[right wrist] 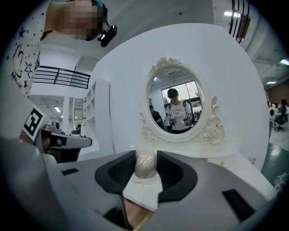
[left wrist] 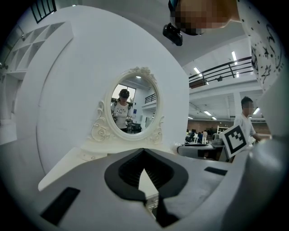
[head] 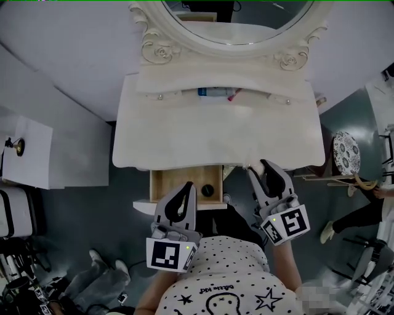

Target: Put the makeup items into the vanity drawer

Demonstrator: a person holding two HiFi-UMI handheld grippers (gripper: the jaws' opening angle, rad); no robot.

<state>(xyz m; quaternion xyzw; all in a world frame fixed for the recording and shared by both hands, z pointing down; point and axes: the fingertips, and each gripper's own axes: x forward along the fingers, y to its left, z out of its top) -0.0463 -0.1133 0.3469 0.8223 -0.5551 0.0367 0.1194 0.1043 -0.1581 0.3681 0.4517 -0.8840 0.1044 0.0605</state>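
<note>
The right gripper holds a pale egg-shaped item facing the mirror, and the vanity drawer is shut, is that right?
Not quite: the drawer is open, pulled out under the tabletop, as the head view shows. The rest holds: the right gripper grips the pale egg-shaped item, facing the mirror.

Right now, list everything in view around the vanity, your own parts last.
vanity table: one, white, centre
mirror: one, oval, white ornate frame, table's back
makeup item: one, blue and red, back shelf slot
drawer: one, wooden, open under the table front
round item: one, black, inside the drawer
stool: one, patterned seat, right of table
egg-shaped item: one, pale beige, held at table's front edge
left gripper: one, grey, over the drawer, fingers together, empty
right gripper: one, grey, fingers shut on the egg-shaped item
</note>
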